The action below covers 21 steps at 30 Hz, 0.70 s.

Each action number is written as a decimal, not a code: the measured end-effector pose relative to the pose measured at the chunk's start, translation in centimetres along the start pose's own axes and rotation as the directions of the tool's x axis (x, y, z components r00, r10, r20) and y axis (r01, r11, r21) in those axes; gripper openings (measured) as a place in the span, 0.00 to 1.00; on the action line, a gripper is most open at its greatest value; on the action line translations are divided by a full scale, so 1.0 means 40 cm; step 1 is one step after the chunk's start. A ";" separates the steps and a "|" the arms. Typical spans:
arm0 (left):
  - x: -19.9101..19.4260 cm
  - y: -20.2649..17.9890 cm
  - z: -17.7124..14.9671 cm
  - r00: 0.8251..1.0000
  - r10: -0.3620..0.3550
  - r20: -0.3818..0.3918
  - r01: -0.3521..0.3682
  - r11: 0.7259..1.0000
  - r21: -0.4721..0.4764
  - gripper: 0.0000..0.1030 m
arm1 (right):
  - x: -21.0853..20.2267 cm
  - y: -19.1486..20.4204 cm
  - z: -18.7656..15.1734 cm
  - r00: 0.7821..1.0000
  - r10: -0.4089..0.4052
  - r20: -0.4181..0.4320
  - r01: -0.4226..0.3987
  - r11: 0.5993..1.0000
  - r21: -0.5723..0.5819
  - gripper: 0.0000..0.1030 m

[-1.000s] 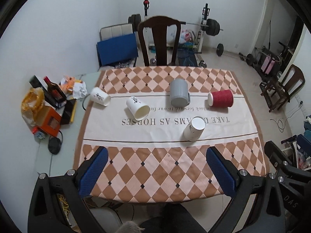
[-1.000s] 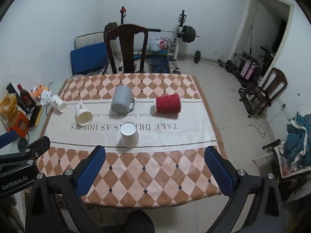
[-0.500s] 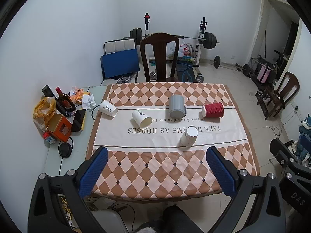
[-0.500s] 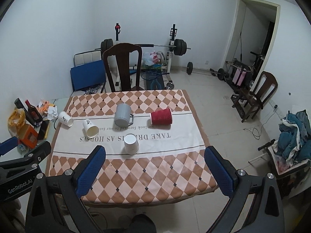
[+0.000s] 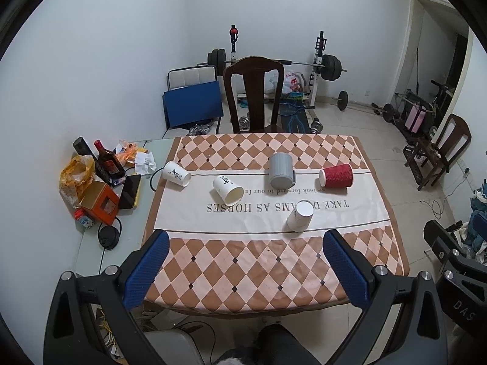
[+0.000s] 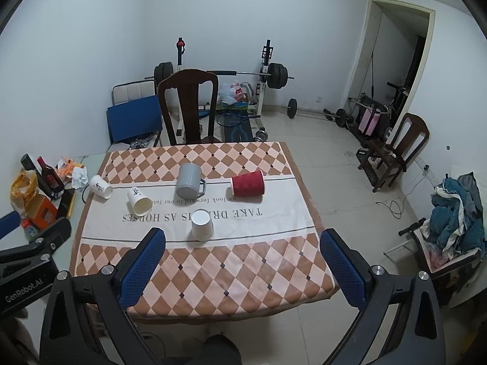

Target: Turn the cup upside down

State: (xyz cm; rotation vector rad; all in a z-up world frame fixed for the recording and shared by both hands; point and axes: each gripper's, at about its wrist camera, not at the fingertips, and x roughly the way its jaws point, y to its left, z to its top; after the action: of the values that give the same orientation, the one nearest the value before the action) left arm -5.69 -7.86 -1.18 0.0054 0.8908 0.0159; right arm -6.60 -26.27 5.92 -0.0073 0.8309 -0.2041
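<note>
We hold both tongs high above the near edge of the table (image 5: 274, 292), well back from everything. The left gripper (image 5: 243, 270) stands wide with nothing between its blue pads, and the right gripper (image 6: 242, 269) is just as wide and just as bare. One white paper cup (image 5: 300, 216) already sits mouth-down on the cloth, ahead of us and nearest the tongs. The rest lie on their sides farther off: a second white cup (image 5: 228, 189) left of centre, a third white cup (image 5: 176, 174) at the far left edge, the gray mug (image 5: 280, 171) in the middle, the red cup (image 5: 336, 175) to the right. By our reckoning, most of the flipping remains.
</note>
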 end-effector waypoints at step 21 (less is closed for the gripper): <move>0.021 -0.006 -0.024 0.999 0.013 -0.046 -0.013 1.000 0.012 1.00 | 0.068 0.000 -0.011 0.998 0.018 -0.054 -0.019 1.000 -0.015 1.00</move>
State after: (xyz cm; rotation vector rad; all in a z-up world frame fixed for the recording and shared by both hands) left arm -5.92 -8.11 -2.43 0.0216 0.9371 0.0232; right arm -5.15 -26.73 3.64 -0.0089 0.8857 -0.1814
